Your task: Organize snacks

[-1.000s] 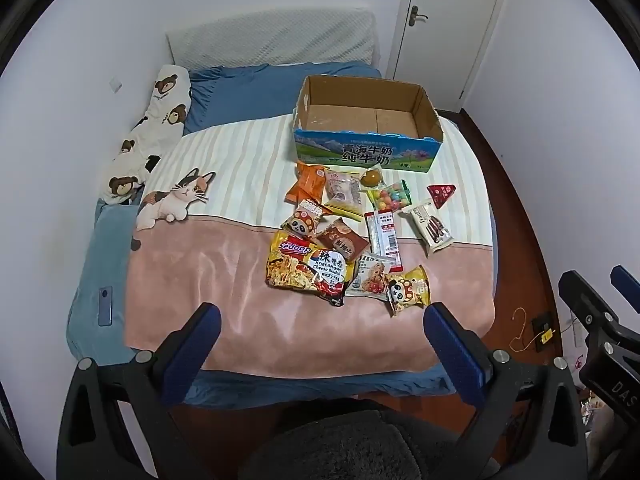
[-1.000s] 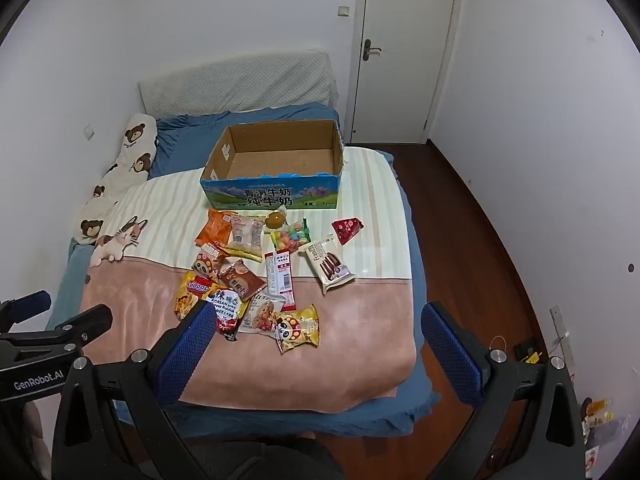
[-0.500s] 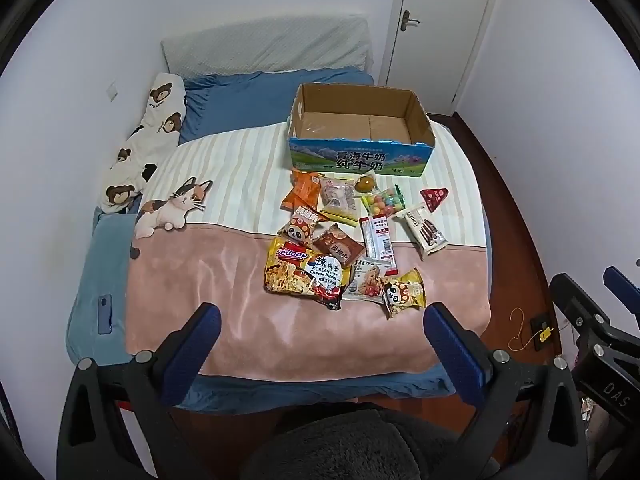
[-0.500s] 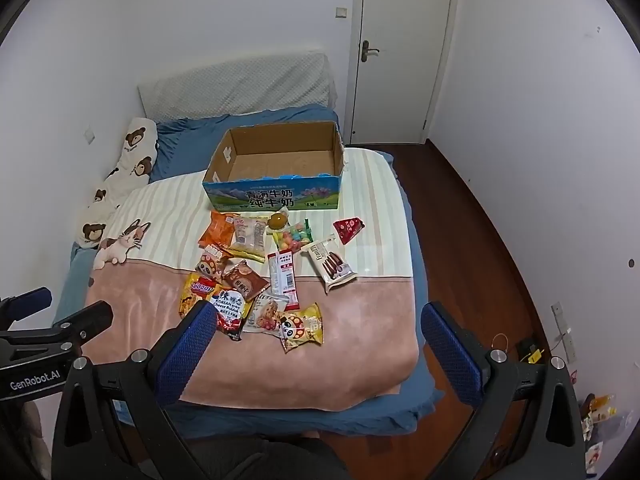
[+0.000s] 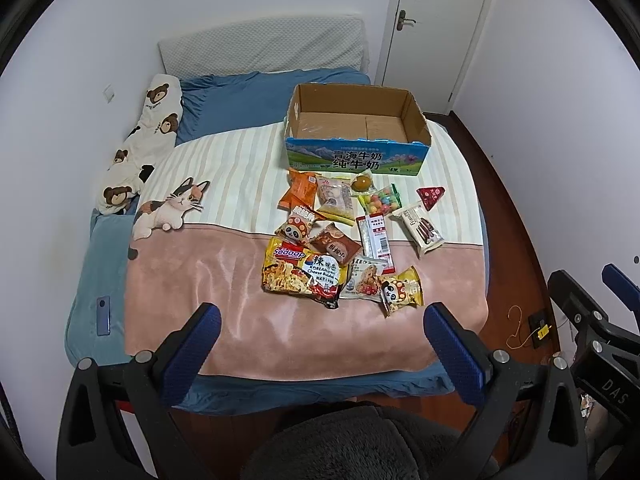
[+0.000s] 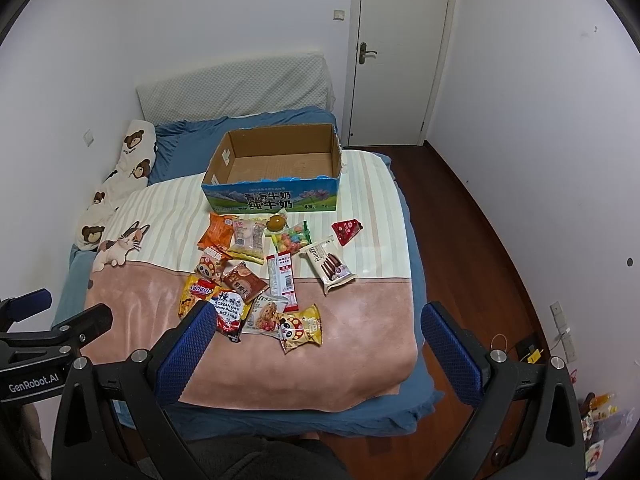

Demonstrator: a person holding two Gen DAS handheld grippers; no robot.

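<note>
Several snack packets lie in a loose pile on the bed: a yellow Sedaap noodle pack (image 5: 301,276) (image 6: 212,306), a yellow panda pack (image 5: 401,290) (image 6: 301,328), a white biscuit pack (image 5: 418,229) (image 6: 328,266), a red triangular packet (image 5: 430,197) (image 6: 347,230). An empty open cardboard box (image 5: 356,160) (image 6: 272,198) stands behind them. My left gripper (image 5: 320,344) and right gripper (image 6: 314,340) are both open and empty, held above the foot of the bed, well short of the snacks.
The bed has a pink and striped blanket (image 5: 224,280) with a cat picture (image 5: 168,208). A bear pillow (image 5: 144,140) lies at the left. A phone (image 5: 103,315) rests on the blue sheet. Wooden floor (image 6: 472,240) and a closed door (image 6: 400,52) are to the right.
Both grippers have drawn back and risen slightly, so the bed and snacks sit a little farther away. Both stay open. Nothing on the bed has moved.
</note>
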